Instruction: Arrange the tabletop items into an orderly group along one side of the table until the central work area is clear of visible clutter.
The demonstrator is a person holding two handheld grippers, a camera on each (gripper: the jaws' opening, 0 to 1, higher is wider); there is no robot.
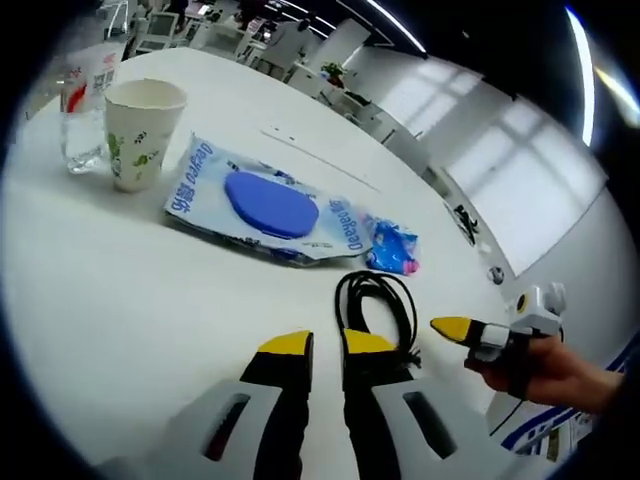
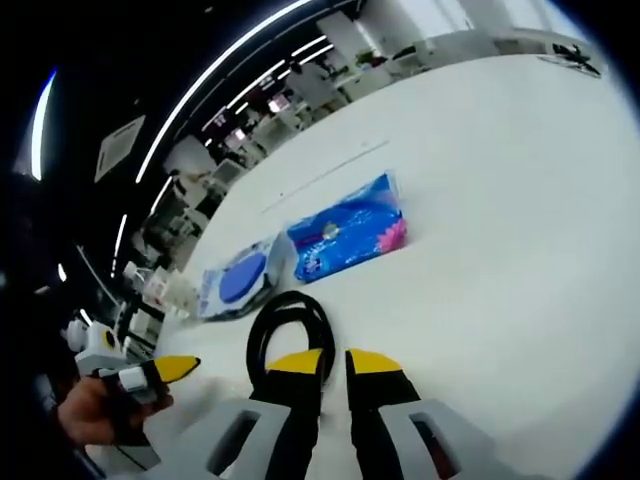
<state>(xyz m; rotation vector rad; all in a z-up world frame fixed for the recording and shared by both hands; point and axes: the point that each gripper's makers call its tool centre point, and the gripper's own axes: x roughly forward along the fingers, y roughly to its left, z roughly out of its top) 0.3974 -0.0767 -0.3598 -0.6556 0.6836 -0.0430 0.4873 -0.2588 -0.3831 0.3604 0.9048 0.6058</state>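
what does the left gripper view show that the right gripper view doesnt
Left gripper view alone: a paper cup with a green print and a clear glass beside it, at the far side of the table.

Right gripper view alone: a long bare stretch of the white table running off to the right.

Shared by the two: the white wipes pack with its blue oval lid, the blue tissue packet, and the coiled black cable lying just ahead of the yellow-tipped fingers. Each view also catches the other gripper, held in a hand.
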